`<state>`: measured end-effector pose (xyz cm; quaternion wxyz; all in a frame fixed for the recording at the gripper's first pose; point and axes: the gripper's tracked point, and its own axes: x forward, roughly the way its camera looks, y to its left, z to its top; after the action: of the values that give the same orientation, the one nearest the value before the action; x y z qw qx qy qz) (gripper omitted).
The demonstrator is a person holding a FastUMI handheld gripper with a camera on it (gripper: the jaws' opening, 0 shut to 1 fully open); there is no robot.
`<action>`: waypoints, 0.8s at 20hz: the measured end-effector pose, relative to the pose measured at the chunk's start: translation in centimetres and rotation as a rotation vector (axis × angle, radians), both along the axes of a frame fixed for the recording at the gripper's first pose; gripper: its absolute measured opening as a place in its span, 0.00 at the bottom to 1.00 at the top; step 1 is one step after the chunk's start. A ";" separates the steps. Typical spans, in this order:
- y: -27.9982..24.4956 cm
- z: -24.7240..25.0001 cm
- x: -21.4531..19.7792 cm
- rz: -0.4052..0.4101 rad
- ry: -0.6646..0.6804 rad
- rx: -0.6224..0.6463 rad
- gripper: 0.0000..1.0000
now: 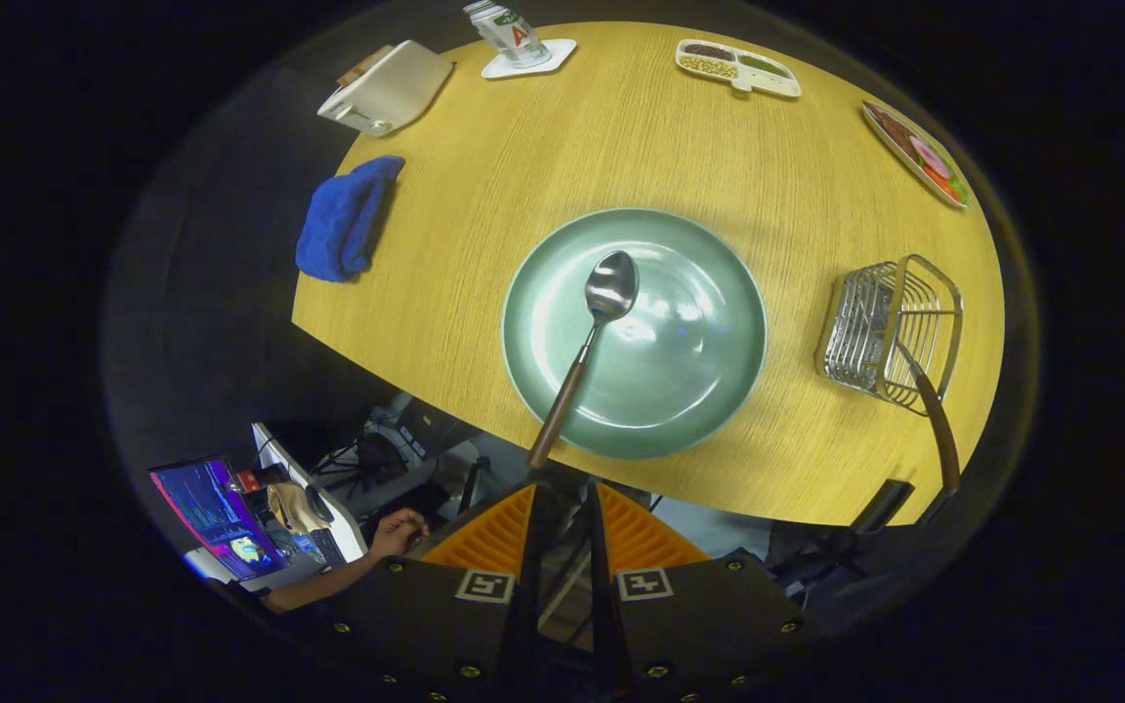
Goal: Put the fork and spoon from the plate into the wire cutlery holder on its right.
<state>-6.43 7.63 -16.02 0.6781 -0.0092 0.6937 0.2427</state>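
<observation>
One utensil is already sitting in the wire cutlery holder [890,332], wooden handle sticking out toward me and leaning over the table edge; I'm judging that's the fork [938,420], since its head is buried in the wires and I can't confirm. I'm holding the spoon [587,342] now: the gripper [562,498] is clamping the end of its wooden handle, fingers [489,537] nearly closed with the handle tip disappearing right at their tips. I can't see the contact itself, so both-sided grip is my read, not a certainty. The spoon's bowl is hanging over the middle of the green plate [719,391], and whether it's lifted clear or touching the glaze I can't tell from this angle.

Holder is sitting to the right of the plate, apart from it, on the yellow table [523,166].

Risks I'm watching:
- I'm pinching the very end of the handle, so the heavy bowl is levering on the grip; it could pivot or slip out during the swing right
- The fork handle is leaning across the holder's opening, so the spoon could knock it or get blocked going in
- The holder is light wire near the table edge; a push from the spoon bowl could shove or tip it
- Bowl-first entry could snag on the wires, so I'm planning a steep, slow drop
</observation>
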 end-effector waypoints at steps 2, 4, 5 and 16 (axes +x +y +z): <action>1.0 -0.8 -0.1 -0.001 -0.005 -0.003 0.24; 1.9 -1.6 -0.3 0.002 0.003 -0.005 0.24; 2.3 -2.1 -0.1 -0.002 0.000 -0.010 0.24; 3.7 -8.0 1.3 -0.074 -0.008 -0.041 0.24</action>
<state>-5.16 11.36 -24.03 0.6892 0.0016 0.6955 0.2032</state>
